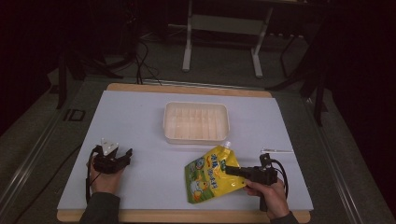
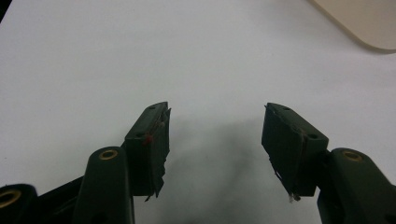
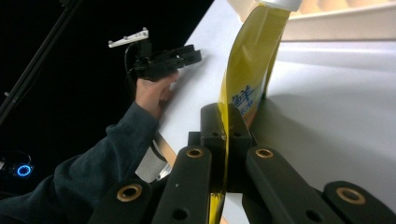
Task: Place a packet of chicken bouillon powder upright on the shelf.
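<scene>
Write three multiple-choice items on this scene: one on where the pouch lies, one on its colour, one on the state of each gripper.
1. Where is the pouch in relation to the white tray?
A. Inside the tray
B. On the table in front of the tray, on the person's side
C. Behind the tray, at the far edge

2. What is the main colour of the pouch?
A. Yellow
B. Red
C. Blue

3. How do the grippers stand?
A. Both open and empty
B. Left shut on the pouch, right open
C. Right gripper shut on the pouch, left gripper open and empty

Key:
1 B, as the high view shows the pouch on the table nearer the person than the tray.
2 A, its body is yellow with a white spout.
3 C, the right gripper view shows its jaws closed on the pouch's edge, while the left jaws stand apart over bare table.
</scene>
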A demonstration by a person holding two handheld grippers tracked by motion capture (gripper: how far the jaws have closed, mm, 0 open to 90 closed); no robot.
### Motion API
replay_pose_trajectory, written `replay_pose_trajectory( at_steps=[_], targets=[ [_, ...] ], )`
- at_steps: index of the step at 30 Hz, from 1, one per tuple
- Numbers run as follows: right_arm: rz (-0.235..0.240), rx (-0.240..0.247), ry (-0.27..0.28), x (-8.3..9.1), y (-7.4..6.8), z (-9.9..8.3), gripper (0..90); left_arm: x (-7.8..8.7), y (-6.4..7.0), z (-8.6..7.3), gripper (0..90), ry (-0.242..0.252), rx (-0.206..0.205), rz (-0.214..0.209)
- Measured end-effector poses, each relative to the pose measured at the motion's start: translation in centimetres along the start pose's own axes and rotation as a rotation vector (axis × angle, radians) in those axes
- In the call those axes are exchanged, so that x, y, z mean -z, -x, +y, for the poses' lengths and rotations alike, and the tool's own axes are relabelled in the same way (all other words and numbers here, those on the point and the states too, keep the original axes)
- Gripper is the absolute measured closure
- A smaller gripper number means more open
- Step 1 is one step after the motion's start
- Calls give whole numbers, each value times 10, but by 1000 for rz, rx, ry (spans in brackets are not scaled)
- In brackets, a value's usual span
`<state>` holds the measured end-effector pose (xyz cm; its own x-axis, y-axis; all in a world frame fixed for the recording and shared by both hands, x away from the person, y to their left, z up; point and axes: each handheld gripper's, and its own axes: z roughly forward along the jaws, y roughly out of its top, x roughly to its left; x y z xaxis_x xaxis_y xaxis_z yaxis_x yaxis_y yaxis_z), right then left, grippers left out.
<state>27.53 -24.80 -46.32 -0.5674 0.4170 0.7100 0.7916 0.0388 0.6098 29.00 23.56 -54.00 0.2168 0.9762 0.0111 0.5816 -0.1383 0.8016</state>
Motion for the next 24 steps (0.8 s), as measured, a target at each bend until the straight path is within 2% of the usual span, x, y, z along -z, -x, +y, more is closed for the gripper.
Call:
replay_pose_trajectory(
  at_steps=[15,24],
  targets=[
    [56,65,-11,-20,-23,10,900,0,0,0,413,1,1,-2],
    [85,102,0,-31,-30,15,900,0,0,0,413,3,3,-3]
  ],
)
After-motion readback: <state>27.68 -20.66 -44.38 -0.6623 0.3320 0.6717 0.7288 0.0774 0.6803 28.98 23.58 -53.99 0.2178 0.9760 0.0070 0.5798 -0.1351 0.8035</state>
